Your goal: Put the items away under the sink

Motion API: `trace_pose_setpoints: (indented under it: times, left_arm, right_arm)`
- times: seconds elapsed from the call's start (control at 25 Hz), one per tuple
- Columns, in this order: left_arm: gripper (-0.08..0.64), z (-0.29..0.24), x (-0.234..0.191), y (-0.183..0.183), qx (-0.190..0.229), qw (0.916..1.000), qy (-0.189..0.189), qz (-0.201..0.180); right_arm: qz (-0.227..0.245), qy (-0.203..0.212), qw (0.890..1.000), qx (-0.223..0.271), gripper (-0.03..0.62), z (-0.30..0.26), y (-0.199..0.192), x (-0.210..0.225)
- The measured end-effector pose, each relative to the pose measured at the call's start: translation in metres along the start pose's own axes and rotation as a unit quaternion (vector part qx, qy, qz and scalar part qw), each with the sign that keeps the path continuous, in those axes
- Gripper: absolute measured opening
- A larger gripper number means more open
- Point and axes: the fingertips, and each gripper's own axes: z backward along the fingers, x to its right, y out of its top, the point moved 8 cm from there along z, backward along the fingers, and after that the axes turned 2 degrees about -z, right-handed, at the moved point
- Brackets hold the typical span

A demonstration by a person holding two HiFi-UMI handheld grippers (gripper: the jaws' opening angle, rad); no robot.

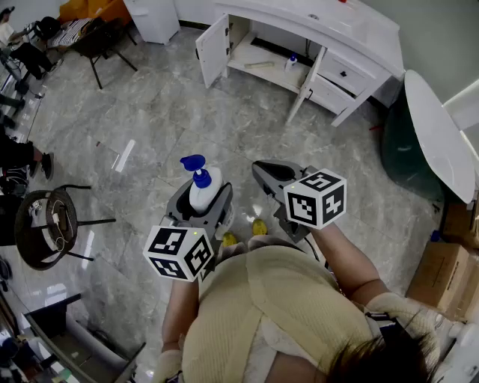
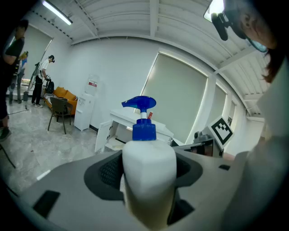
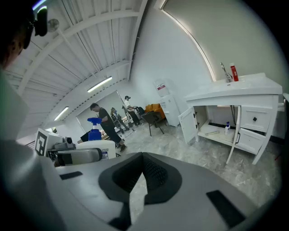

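Note:
A white pump bottle (image 1: 205, 188) with a blue pump head stands upright between the jaws of my left gripper (image 1: 203, 199), which is shut on its body. In the left gripper view the bottle (image 2: 149, 158) fills the gap between the pads. My right gripper (image 1: 272, 174) is held beside it, shut, with nothing between its pads (image 3: 153, 173). The white sink cabinet (image 1: 329, 34) stands far ahead across the floor, its left door (image 1: 212, 46) swung open. On its lower shelf stands a small blue-capped bottle (image 1: 290, 63) next to a flat item (image 1: 258, 65).
A black chair (image 1: 105, 37) and a white appliance (image 1: 153, 16) stand at the back left. A dark round stool (image 1: 49, 224) is at the left. At the right are a white round table (image 1: 438, 135) and cardboard boxes (image 1: 441, 273). People stand at the far left.

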Motion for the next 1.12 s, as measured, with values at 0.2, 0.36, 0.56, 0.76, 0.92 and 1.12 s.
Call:
trace_pose_setpoints:
  times: [0.2, 0.36, 0.56, 0.76, 0.92, 1.12]
  left_arm:
    - [0.305, -0.002, -0.001, -0.002, 0.005, 0.9999, 0.006, 0.008]
    - [0.305, -0.013, 0.002, -0.003, 0.003, 0.9999, 0.012, 0.012]
    - [0.306, -0.034, 0.012, -0.004, 0.004, 0.9997, 0.018, 0.016]
    - [0.307, -0.046, 0.006, 0.002, 0.005, 0.9996, 0.023, 0.013]
    - [0.306, -0.055, 0.008, 0.003, 0.006, 0.9995, 0.028, 0.012]
    - [0.306, -0.068, 0.000, 0.005, -0.005, 0.9992, 0.037, 0.018]
  right_arm:
    - [0.007, 0.003, 1.000, -0.009, 0.025, -0.003, 0.000, 0.002]
    - [0.009, -0.001, 1.000, -0.019, 0.025, -0.005, 0.001, 0.013]
    - [0.004, 0.003, 1.000, -0.022, 0.025, 0.001, 0.005, 0.036]
    - [0.020, 0.011, 0.999, -0.031, 0.025, -0.011, 0.008, 0.042]
    - [0.024, 0.018, 0.999, -0.037, 0.026, -0.014, 0.012, 0.050]
    - [0.013, 0.018, 0.999, -0.039, 0.026, -0.020, 0.017, 0.063]
